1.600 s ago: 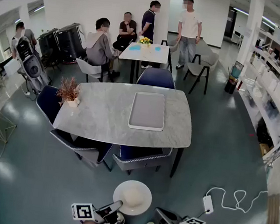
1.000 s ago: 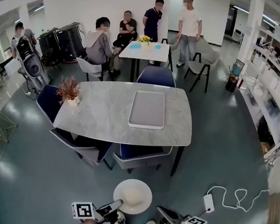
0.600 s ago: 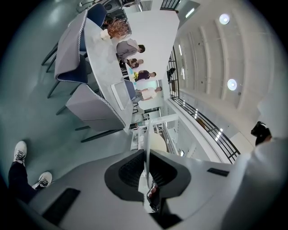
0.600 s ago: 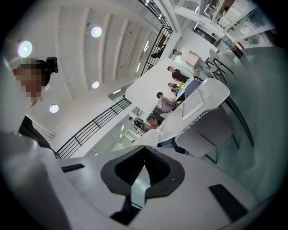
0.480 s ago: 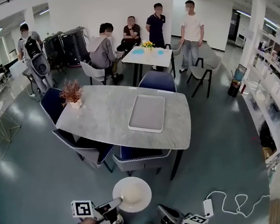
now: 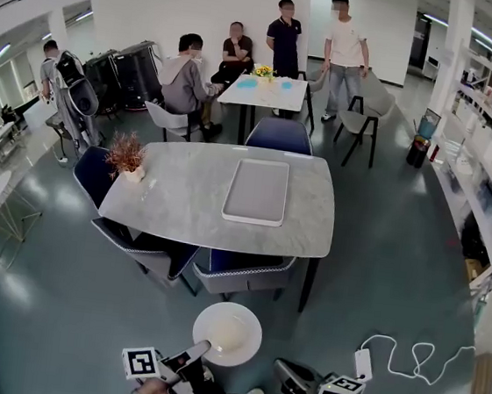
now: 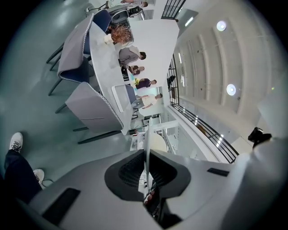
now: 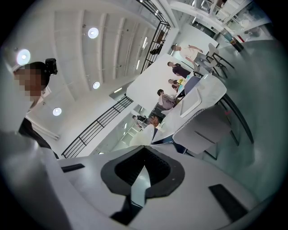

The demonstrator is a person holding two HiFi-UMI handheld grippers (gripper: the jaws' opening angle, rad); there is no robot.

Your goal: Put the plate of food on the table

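In the head view a white plate (image 6: pixel 252 323) with a pale mound of food (image 6: pixel 227 332) hangs over the floor, short of the grey marble table (image 6: pixel 184 198). My left gripper (image 6: pixel 202 347) is shut on the plate's near-left rim; in the left gripper view the rim (image 7: pixel 146 148) runs as a thin white line between the closed jaws of this gripper (image 7: pixel 146 173). My right gripper (image 6: pixel 279 369) is at the plate's near-right side. In the right gripper view a pale edge of the plate (image 8: pixel 143 134) runs into the closed jaws of that gripper (image 8: pixel 141 173).
A grey tray (image 6: pixel 255 191) and a dried plant in a white pot (image 6: pixel 126 153) are on the table. Two chairs (image 6: pixel 241 275) (image 6: pixel 147 255) stand on its near side. A power strip with a white cable (image 6: pixel 361 364) lies on the floor at right. Several people are at a far table (image 6: pixel 263 89).
The plate and both grippers have come forward toward the table together, and the table now sits a little nearer in the head view. Both grips are unchanged.
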